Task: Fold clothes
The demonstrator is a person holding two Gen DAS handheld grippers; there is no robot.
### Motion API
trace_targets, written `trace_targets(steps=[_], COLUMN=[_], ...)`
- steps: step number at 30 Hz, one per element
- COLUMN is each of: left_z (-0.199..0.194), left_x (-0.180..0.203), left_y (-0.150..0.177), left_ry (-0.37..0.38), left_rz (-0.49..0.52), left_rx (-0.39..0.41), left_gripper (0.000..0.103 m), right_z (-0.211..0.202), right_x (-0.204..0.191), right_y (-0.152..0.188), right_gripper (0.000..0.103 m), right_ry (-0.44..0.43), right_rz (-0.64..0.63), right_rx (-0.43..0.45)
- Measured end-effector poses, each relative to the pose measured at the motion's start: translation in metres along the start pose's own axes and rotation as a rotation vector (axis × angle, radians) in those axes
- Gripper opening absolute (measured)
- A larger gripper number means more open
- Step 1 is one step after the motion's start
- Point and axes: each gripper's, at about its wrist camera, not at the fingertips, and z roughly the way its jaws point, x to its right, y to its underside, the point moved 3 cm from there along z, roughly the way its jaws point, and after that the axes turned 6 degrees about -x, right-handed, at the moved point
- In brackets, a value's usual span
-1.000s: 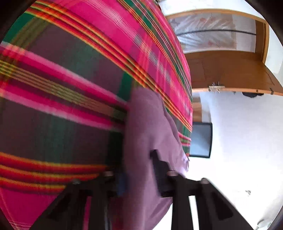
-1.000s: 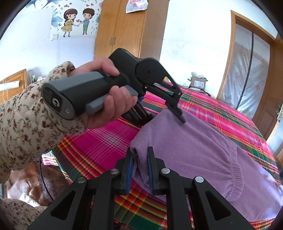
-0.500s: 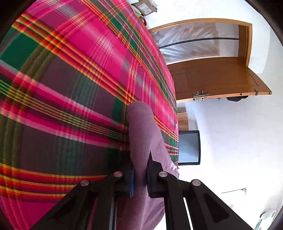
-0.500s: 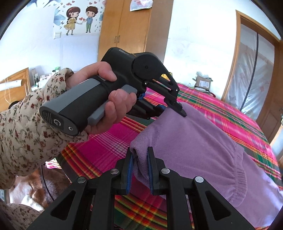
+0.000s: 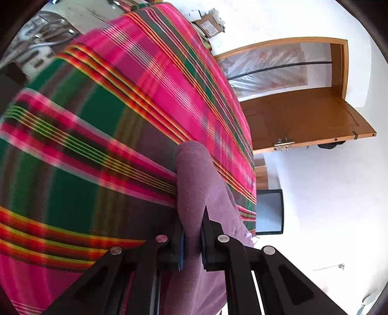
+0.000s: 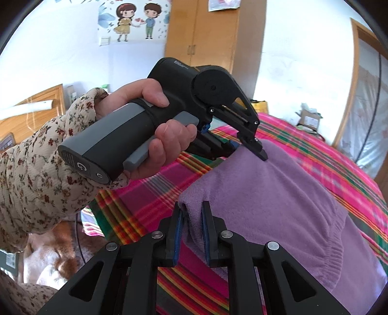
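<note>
**Both jaws pinching the purple garment over the plaid bed**

Left gripper (image 5: 192, 238): my jaws are pressed onto a fold of the purple garment (image 5: 194, 174). They have just been closing, and the cloth sits squeezed between the blue pads. The fold rises straight ahead of the jaws as a rounded ridge. To the left of and beyond the jaws lies the plaid bedcover (image 5: 97, 126), pink, green and dark bands, blurred. Right of the jaws, further off: a wooden door (image 5: 303, 116) standing open, white wall, a dark-framed panel low by the bed edge.

Right gripper (image 6: 191, 232): jaws narrow, pinching the near edge of the same garment (image 6: 266, 198), a thick rolled hem between the pads. Ahead and to the right of these jaws the garment spreads over the bed, with a ribbed band (image 6: 334, 252) curving along the right side. The bedcover shows to the left of the jaws and beneath them, and again past the cloth.

Beyond the right jaws, up and left, my left hand (image 6: 155, 121) in a floral sleeve (image 6: 41, 169) holds the other gripper's grey-and-black handle; its tips bite the garment's far edge, lifted off the bed. A wooden wardrobe (image 6: 213, 43) and a cartoon wall sticker (image 6: 133, 21) stand behind.
</note>
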Motion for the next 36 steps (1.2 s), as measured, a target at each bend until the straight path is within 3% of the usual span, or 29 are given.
trace_targets(steps=[9, 17, 22, 28, 32, 36], left_z=[-0.015, -0.011, -0.024, -0.042, -0.046, -0.028], left_x=[-0.019, -0.025, -0.016, 0.006, 0.023, 0.055], left_y=[-0.004, 0.000, 0.008, 0.026, 0.046, 0.070], left_ry=[-0.027, -0.117, -0.206, -0.285, -0.295, -0.310], left_rz=[-0.044, -0.070, -0.059, -0.025, 0.030, 0.138], left_rx=[0.029, 0.039, 0.087, 0.175, 0.207, 0.237], left_gripper=[0.011, 0.017, 0.019, 0.025, 0.028, 0.029], right_z=[0.012, 0.026, 0.019, -0.009, -0.040, -0.060], right_x=[-0.024, -0.021, -0.014, 0.008, 0.043, 0.079], right_y=[-0.004, 0.008, 0.012, 0.021, 0.033, 0.054], right_gripper=[0.015, 0.018, 0.022, 0.022, 0.022, 0.022], right_ry=[-0.071, -0.103, -0.127, -0.138, -0.132, -0.046], right_rz=[-0.024, 0.014, 0.058, 0.132, 0.231, 0.332], right_rx=[-0.006, -0.067, -0.067, -0.029, 0.008, 0.036])
